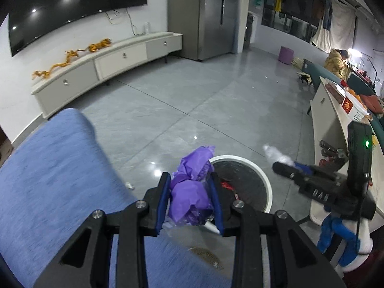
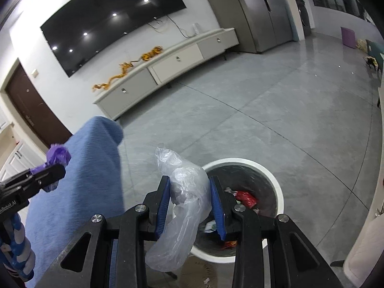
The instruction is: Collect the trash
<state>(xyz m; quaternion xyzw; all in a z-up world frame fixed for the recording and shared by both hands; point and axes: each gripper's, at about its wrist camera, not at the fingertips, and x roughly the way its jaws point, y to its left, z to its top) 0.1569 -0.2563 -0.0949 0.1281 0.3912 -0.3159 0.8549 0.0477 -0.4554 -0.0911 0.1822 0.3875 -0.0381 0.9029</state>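
Left wrist view: a blue cushion (image 1: 52, 168) fills the lower left, and beyond it a white cabinet (image 1: 105, 64) runs along the wall under a dark TV (image 1: 72, 7). In the middle, the left gripper (image 1: 190, 202) pinches a crumpled purple bag (image 1: 192, 192) between its blue pads, held just over the near rim of a white bin (image 1: 265, 180) that stands on the grey floor (image 1: 192, 96). Red wrappers (image 1: 226, 184) lie inside the bin. To the right, the right gripper (image 1: 280, 162) holds a clear bag (image 1: 276, 154), with a pale surface (image 1: 336, 124) behind it. In the right wrist view, the left gripper (image 2: 51, 169) shows at the far left with the purple bag (image 2: 57, 154) in front of the cushion (image 2: 91, 168). In the centre, the right gripper (image 2: 190, 205) is clamped on the clear bag (image 2: 184, 192), which hangs down beside the bin (image 2: 276, 184); the bin holds red wrappers (image 2: 246, 198) and other scraps.
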